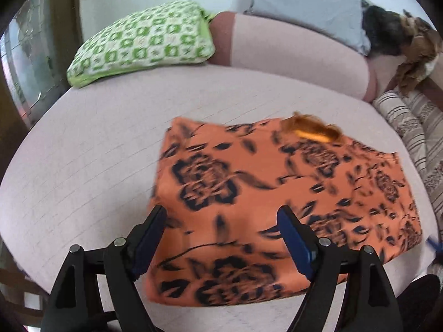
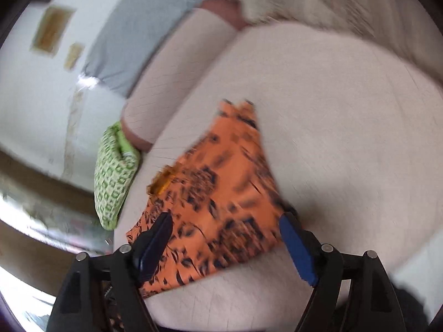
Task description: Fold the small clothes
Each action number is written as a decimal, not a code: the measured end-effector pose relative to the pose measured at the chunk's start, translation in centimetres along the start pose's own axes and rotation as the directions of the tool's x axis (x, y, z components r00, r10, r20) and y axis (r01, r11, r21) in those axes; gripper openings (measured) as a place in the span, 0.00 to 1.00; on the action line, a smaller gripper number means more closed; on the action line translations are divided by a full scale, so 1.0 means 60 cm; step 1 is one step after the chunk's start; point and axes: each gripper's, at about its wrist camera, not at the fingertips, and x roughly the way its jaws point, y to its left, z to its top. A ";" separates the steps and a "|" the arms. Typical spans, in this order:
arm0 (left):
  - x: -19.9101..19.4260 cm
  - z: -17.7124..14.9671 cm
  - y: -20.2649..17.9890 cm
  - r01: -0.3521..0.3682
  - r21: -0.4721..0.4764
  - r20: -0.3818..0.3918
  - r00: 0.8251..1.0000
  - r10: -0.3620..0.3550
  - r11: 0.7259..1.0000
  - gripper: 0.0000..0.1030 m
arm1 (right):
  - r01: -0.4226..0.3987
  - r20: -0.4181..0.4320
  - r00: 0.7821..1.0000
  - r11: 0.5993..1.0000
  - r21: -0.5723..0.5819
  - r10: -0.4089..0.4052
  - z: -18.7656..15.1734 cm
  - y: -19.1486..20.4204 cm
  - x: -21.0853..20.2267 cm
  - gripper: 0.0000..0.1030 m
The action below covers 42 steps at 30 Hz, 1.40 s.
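An orange garment with a dark floral print (image 1: 263,202) lies folded into a rough rectangle on the pale bed sheet (image 1: 83,166). A darker orange tag or collar (image 1: 310,130) shows at its far edge. My left gripper (image 1: 221,215) is open and empty, hovering over the garment's near left part. In the right wrist view the same garment (image 2: 221,193) lies below my right gripper (image 2: 224,224), which is open and empty above its near end. Both views are motion-blurred.
A green-and-white patterned pillow (image 1: 144,41) lies at the back left of the bed. A pink bolster (image 1: 290,55) and a grey pillow (image 1: 304,2) sit behind it. Striped bedding (image 1: 409,127) and dark and brown clothes (image 1: 401,41) are at the right. A wall (image 2: 33,96) is at left.
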 end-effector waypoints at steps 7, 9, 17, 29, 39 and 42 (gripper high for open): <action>0.034 0.010 -0.076 0.053 0.062 -0.005 0.999 -0.053 0.997 0.80 | -0.077 -0.035 0.996 0.981 0.177 0.085 -0.018 -0.042 0.050 0.79; 0.037 0.013 -0.090 0.064 0.074 -0.003 0.998 -0.064 0.995 0.80 | -0.049 -0.039 0.998 0.977 0.210 0.058 -0.015 -0.040 0.079 0.79; 0.058 0.015 -0.110 0.077 0.098 -0.017 0.997 -0.076 0.992 0.80 | 0.004 -0.015 1.000 0.963 0.269 0.000 -0.012 -0.053 0.084 0.69; 0.117 0.007 -0.118 0.039 0.175 -0.076 0.997 -0.026 0.984 0.80 | 0.162 -0.072 0.985 0.984 0.069 -0.157 -0.018 -0.030 0.075 0.31; 0.119 -0.004 -0.114 0.062 0.193 -0.024 0.998 -0.059 0.979 0.84 | 0.112 0.019 0.994 0.974 -0.197 -0.111 0.139 0.050 0.073 0.73; 0.118 -0.006 -0.109 0.075 0.196 -0.013 0.997 -0.074 0.978 0.84 | 0.119 -0.061 0.989 0.964 -0.237 -0.137 0.199 0.052 0.162 0.73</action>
